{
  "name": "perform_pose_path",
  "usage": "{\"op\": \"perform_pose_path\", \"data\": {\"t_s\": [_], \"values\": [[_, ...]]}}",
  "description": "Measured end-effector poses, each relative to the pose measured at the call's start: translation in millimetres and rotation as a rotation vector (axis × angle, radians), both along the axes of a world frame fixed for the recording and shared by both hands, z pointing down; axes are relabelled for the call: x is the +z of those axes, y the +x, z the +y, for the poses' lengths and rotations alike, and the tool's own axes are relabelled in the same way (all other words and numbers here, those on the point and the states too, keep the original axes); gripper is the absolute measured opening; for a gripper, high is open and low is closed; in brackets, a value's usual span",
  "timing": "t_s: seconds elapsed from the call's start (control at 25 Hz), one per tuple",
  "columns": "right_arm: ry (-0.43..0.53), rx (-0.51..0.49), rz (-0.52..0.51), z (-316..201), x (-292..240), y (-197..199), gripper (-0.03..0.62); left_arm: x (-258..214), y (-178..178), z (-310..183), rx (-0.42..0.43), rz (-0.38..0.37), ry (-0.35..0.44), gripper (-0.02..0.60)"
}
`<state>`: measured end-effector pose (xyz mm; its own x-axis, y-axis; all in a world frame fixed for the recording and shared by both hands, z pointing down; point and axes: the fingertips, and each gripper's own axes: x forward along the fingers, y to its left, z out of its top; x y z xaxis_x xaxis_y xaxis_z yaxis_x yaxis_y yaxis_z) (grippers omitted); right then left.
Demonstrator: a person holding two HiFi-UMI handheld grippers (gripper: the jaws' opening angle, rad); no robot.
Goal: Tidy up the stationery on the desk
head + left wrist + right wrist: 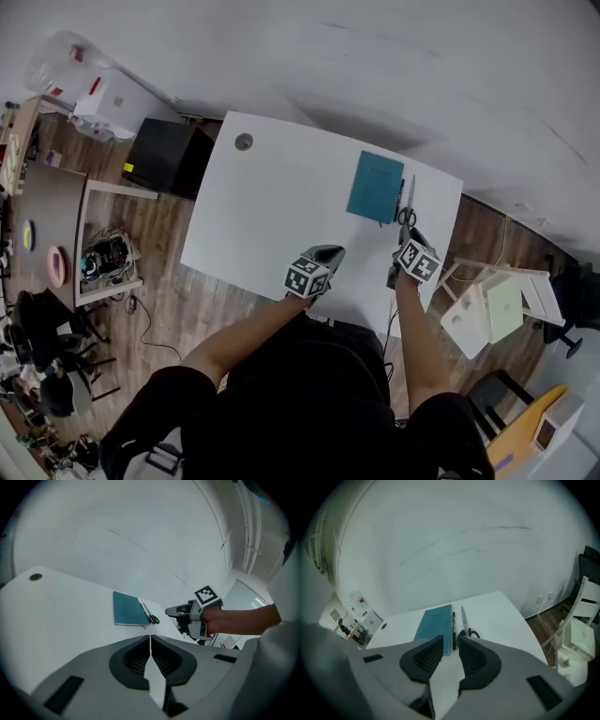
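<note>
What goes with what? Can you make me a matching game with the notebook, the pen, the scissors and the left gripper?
Things:
1. notebook
2. pen
3. scissors
4. left gripper

Descriptions:
A. jaws shut, nothing between them
B. lies in the middle of the row of three
C. teal cover
D. has two black handle loops

Right pairs: 1-C, 2-B, 3-D, 4-A
</note>
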<state>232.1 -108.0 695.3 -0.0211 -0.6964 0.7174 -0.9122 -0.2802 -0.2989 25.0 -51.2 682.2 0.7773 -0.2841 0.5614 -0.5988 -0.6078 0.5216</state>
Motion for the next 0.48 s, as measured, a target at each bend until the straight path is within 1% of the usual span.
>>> {"op": "perform_pose_path", "data": {"t_s": [0.08,0.12,0.2,0.36,0.48], "values": [[0.07,-0.004,-0.032,14.8,-22.6,-15.7,0.116,-4.9,-11.6,2.2,0.005,-0.015,0.022,0.02],[0.1,-0.008,-0.038,23.7,-35.2,-24.9,0.103,-8.3,-18.0,3.6,0.003,-0.014,0.032,0.018],[0.146,-0.025,-0.035,42.6,-59.3,-47.8,0.07,-20.3,-31.6,6.6,-0.005,0.017,0.057,0.018],[0.213,-0.108,0.009,70.3,-94.0,-110.7,0.046,-50.5,-60.6,7.2,-0.005,0.064,0.147,0.018],[0.237,-0.164,0.064,89.5,-115.5,-155.5,0.041,-64.0,-77.0,15.9,0.003,0.086,0.163,0.018]]}}
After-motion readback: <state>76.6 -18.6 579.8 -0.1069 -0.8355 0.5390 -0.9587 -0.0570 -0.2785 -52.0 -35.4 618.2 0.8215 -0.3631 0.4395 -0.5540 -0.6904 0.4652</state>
